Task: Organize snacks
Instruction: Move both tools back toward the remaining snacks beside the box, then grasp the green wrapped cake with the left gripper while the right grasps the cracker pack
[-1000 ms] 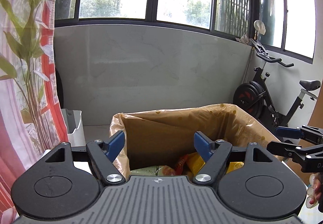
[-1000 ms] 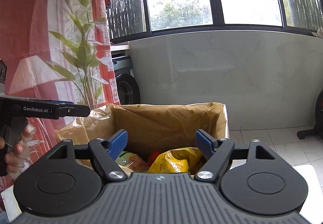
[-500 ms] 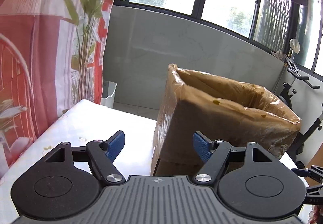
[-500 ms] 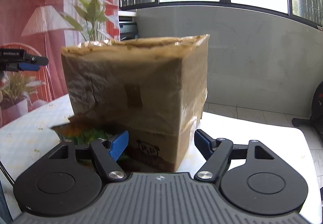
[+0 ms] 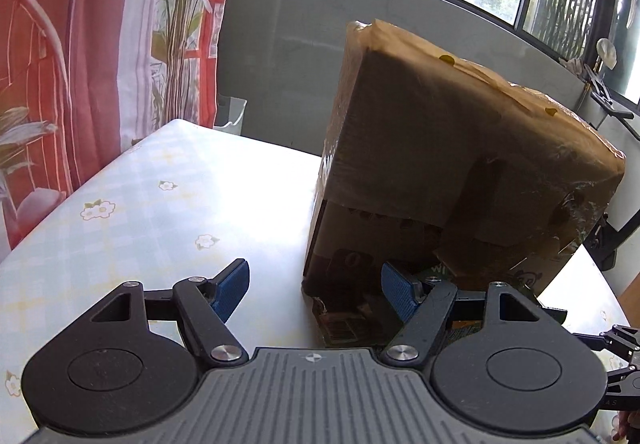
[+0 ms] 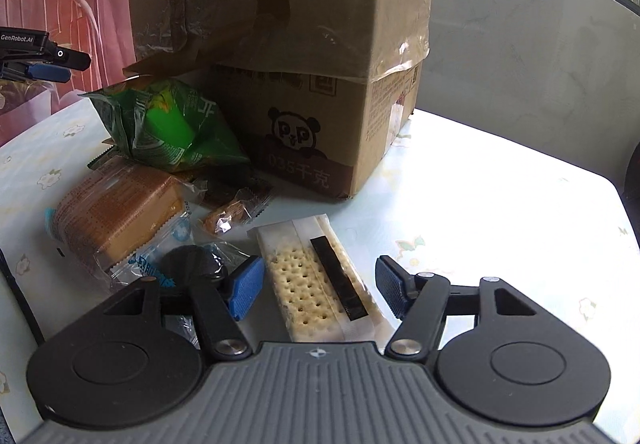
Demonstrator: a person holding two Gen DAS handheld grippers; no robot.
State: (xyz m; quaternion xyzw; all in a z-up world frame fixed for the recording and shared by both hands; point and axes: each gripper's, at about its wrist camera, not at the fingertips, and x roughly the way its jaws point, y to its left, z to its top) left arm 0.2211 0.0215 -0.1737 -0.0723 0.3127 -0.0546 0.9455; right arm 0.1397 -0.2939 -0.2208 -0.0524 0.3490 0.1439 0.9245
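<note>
A tall cardboard box (image 6: 280,56) with a panda print stands on the table, also seen as the box (image 5: 460,156) in the left wrist view. In front of it lie snacks: a green bag (image 6: 168,124), a wrapped brown cake (image 6: 112,216), a small brown candy (image 6: 228,216), a dark round cookie (image 6: 192,264) and a pack of crackers (image 6: 316,280). My right gripper (image 6: 318,292) hovers over the crackers, which lie between its closing jaws, untouched. My left gripper (image 5: 314,294) is open near the box's lower corner, a snack wrapper (image 5: 344,324) below it.
The table (image 5: 160,212) has a pale flowered cloth and a left edge by a red curtain (image 5: 80,44). A grey wall and windows lie behind. The left gripper (image 6: 40,60) shows at the left in the right wrist view.
Both grippers dropped from above the open box top to table level in front of it. The right view now shows the snacks and crackers up close; its jaws narrowed slightly.
</note>
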